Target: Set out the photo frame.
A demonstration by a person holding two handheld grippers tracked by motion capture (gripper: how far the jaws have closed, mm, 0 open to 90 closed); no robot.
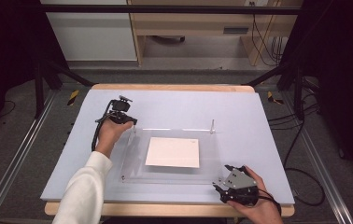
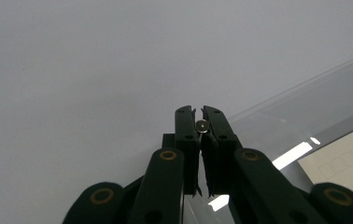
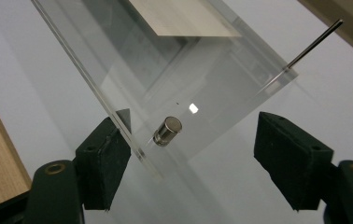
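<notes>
On the lilac mat point(image 1: 174, 105) mid-frame lies the clear plate point(image 1: 132, 158); the left gripper point(image 2: 201, 122) pinches its far-left pin point(image 2: 202, 125), so the gaping right gripper point(image 3: 191, 156) should centre on the stud point(image 3: 167, 130) at lower right before squeezing.

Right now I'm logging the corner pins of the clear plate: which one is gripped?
The far-left pin: the left gripper is shut on it. The near-right pin sits between the right gripper's open jaws, untouched; the far-right pin stands free.
</notes>
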